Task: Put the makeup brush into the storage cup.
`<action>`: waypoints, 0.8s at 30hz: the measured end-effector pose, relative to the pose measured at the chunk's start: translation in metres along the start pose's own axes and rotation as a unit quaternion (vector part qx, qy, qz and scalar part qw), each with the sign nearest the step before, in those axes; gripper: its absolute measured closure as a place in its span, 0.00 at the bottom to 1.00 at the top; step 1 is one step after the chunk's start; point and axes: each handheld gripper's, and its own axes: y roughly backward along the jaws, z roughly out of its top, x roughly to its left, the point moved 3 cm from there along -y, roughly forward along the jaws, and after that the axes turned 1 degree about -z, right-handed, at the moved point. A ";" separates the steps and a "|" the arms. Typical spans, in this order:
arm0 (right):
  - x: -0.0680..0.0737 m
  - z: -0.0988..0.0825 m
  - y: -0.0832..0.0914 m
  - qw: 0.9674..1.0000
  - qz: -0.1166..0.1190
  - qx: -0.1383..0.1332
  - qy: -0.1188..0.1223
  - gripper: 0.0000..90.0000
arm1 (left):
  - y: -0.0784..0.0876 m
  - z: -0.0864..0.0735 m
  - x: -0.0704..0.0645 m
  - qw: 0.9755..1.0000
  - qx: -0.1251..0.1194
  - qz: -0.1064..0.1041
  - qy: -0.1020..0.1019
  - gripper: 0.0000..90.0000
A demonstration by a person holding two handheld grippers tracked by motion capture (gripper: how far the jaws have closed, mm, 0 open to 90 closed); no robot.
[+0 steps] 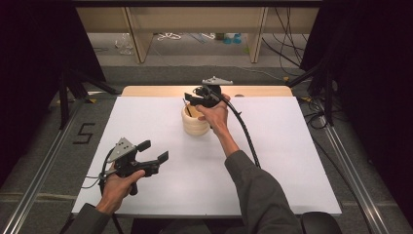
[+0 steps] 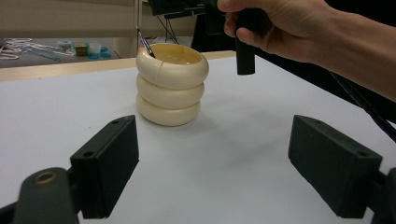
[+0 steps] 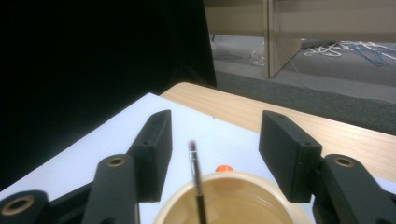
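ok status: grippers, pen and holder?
Right gripper open above ringed holder, pen standing inside, unheld. Left gripper open, nothing between its jaws. Nothing in the way.

Left gripper (image 1: 152,151): held low near the table's front, jaws wide apart. Right gripper (image 1: 191,99): arm extended forward, jaws parted, nothing gripped.

The high view looks down from above the person's side. Both gripper views sit low; they share the cream holder (image 2: 172,84), closest in the right gripper view.
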 end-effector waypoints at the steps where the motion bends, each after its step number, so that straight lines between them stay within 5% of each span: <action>1: 0.000 0.000 0.001 1.000 -0.001 0.003 -0.001 0.48 | 0.000 0.000 0.000 1.000 0.000 0.000 0.000 0.17; 24: -0.003 0.008 0.031 0.999 -0.007 0.031 0.026 0.33 | 0.000 0.000 0.000 1.000 0.000 0.001 0.000 0.17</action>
